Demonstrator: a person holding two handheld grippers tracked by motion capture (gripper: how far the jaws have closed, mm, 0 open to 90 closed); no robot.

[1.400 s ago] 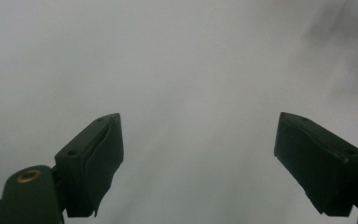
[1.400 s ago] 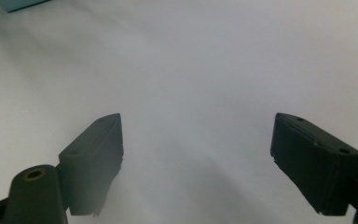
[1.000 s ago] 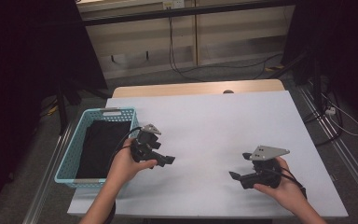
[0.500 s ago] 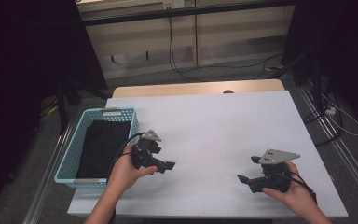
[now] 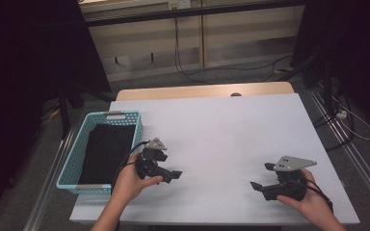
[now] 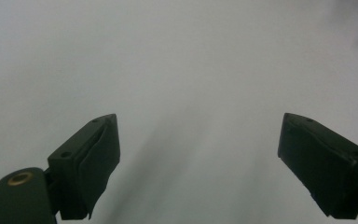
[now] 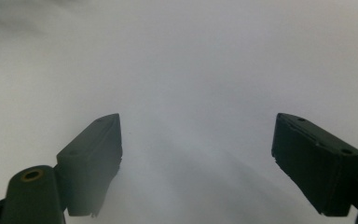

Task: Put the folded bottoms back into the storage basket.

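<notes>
Low over the front left of the white table (image 5: 221,130), a hand holds my left gripper (image 5: 171,166) with its jaws pointing right. The jaws are open, and in the left gripper view the left gripper (image 6: 198,140) has only bare white tabletop between its black pads. At the front right, a hand holds my right gripper (image 5: 261,176), pointing left with its grey three-cornered plate on top. It is open too, and the right gripper view has the right gripper (image 7: 198,140) over plain table with nothing between its jaws.
A turquoise plastic basket (image 5: 125,115) stands at the table's left edge, just left of my left hand, with a black cloth (image 5: 106,151) lying flat inside. Beyond the table's far edge are a wooden strip, cables on the floor and dark curtains.
My right gripper has drifted to the right and slightly toward the near edge. The left gripper has barely shifted. Both stay open and empty.
</notes>
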